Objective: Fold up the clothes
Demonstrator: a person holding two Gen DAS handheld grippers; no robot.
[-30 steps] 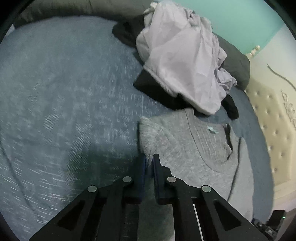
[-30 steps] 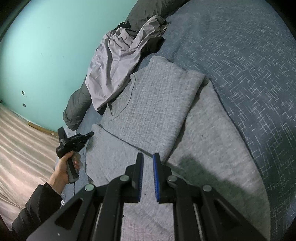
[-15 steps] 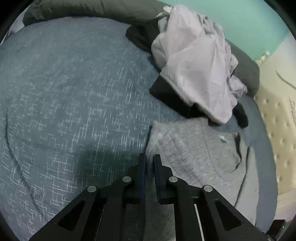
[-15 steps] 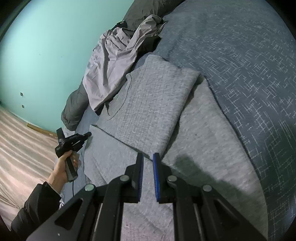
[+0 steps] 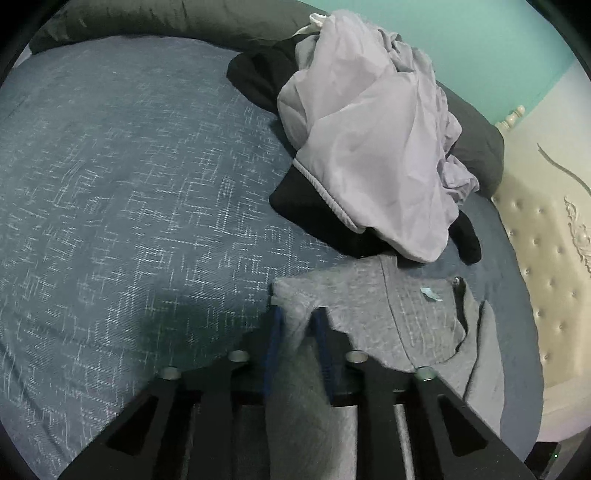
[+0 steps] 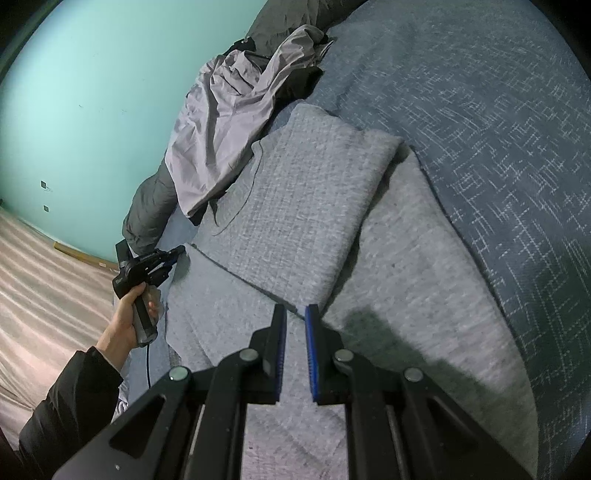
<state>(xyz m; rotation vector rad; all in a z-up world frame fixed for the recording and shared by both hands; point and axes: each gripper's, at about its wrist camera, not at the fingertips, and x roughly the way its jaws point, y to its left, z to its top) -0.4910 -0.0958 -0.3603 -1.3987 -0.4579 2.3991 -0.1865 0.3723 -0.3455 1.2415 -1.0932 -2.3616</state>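
A grey knit sweater [image 5: 410,321] lies on the blue bedspread [image 5: 122,192], partly folded, with a sleeve folded across its body [image 6: 310,206]. My left gripper [image 5: 299,317] is shut on a fold of the sweater's edge, with grey cloth bunched between the jaws. It also shows in the right wrist view [image 6: 173,254], held in a hand at the sweater's far edge. My right gripper [image 6: 295,314] hovers over the sweater's middle, jaws nearly together with a narrow gap and nothing between them.
A pile of lilac [image 5: 373,147] and black [image 5: 317,210] clothes lies beyond the sweater. Dark grey pillows [image 5: 155,18] line the bed's far side. A cream tufted headboard [image 5: 546,258] stands to the right. A teal wall [image 6: 96,88] lies behind.
My left gripper has moved forward onto the sweater's edge and now has cloth between its jaws. My right gripper has barely moved.
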